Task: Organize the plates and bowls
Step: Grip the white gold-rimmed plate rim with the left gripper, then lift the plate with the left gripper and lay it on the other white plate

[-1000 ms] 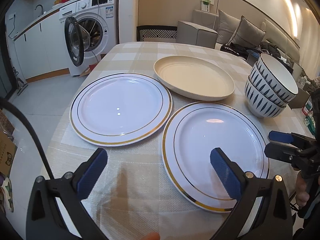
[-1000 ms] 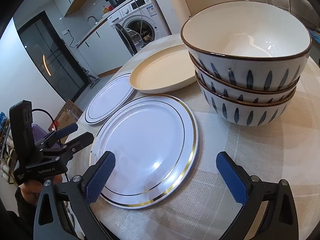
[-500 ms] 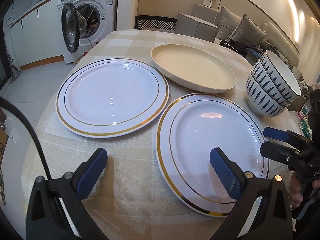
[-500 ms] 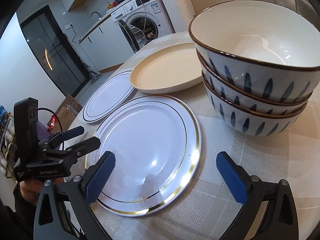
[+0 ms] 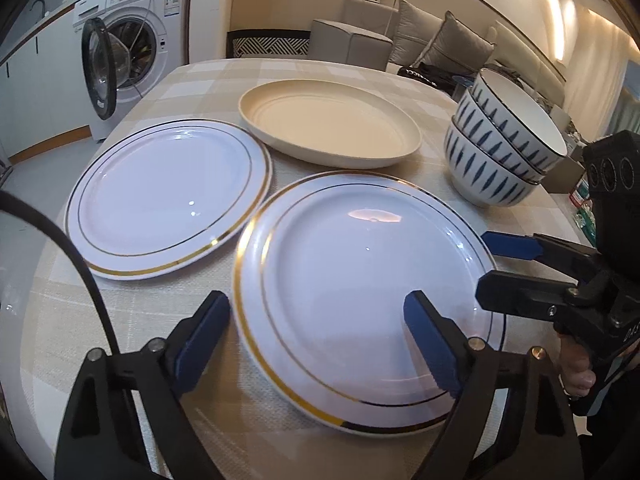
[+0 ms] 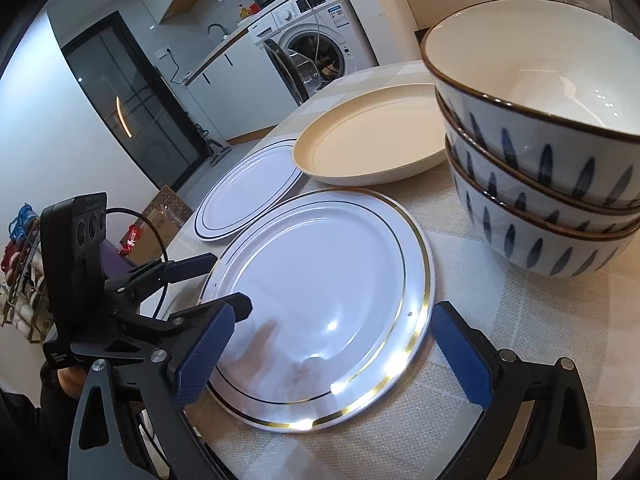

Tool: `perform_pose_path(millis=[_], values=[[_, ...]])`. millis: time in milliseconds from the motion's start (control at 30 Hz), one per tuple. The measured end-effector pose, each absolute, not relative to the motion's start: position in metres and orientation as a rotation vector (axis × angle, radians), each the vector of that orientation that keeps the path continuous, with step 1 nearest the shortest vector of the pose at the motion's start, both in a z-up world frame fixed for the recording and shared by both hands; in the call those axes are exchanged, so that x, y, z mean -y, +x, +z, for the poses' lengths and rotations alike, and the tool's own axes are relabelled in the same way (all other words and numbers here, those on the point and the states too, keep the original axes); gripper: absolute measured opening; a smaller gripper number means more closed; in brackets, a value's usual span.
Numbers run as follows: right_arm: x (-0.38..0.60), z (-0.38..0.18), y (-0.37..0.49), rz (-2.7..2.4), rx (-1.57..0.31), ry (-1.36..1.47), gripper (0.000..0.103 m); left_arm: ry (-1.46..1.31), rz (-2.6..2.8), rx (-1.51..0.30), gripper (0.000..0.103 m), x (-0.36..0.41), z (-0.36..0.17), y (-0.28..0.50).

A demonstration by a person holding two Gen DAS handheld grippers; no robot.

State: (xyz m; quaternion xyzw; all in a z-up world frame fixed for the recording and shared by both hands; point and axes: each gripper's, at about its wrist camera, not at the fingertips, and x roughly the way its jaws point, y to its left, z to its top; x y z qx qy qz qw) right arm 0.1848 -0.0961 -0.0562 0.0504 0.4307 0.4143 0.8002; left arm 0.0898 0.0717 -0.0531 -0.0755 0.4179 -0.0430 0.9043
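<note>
Two white gold-rimmed plates lie on the table: the near plate (image 5: 360, 280) (image 6: 320, 296) and the far-left plate (image 5: 168, 200) (image 6: 248, 192). A cream plate (image 5: 328, 120) (image 6: 376, 136) lies behind them. A stack of three blue-patterned bowls (image 5: 500, 140) (image 6: 552, 160) stands at the right. My left gripper (image 5: 316, 340) is open, low over the near plate's front-left rim; it also shows in the right wrist view (image 6: 212, 280). My right gripper (image 6: 328, 352) is open, straddling the near plate's front-right rim; it also shows in the left wrist view (image 5: 496, 260).
The round table (image 5: 320, 76) has a checked cloth. A washing machine (image 5: 132, 52) with its door open stands beyond the table's left side. A sofa with cushions (image 5: 440, 44) is behind. Boxes (image 6: 160, 220) sit on the floor to the left.
Both grippers have moved forward and lower towards the near gold-rimmed plate, from opposite sides. The plates and bowls have not moved.
</note>
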Motion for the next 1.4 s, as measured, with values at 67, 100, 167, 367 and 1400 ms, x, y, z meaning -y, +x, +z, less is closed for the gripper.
perform_pose_path(millis=[67, 100, 167, 367, 1400], values=[[0.096, -0.057, 0.185, 0.884, -0.918, 0.114, 0.100, -0.159, -0.085, -0.864, 0.087, -0.071, -0.053, 0.090], [0.097, -0.057, 0.186, 0.887, -0.919, 0.125, 0.099, -0.172, -0.084, -0.861, 0.086, -0.074, -0.052, 0.090], [0.100, -0.058, 0.189, 0.891, -0.924, 0.157, 0.097, -0.207, -0.082, -0.857, 0.079, -0.080, -0.050, 0.090], [0.107, -0.057, 0.187, 0.888, -0.927, 0.199, 0.091, -0.237, -0.081, -0.858, 0.068, -0.086, -0.050, 0.086], [0.066, -0.033, 0.182, 0.914, -0.869, 0.118, 0.088, -0.278, 0.001, -0.785, 0.068, -0.115, -0.026, 0.056]])
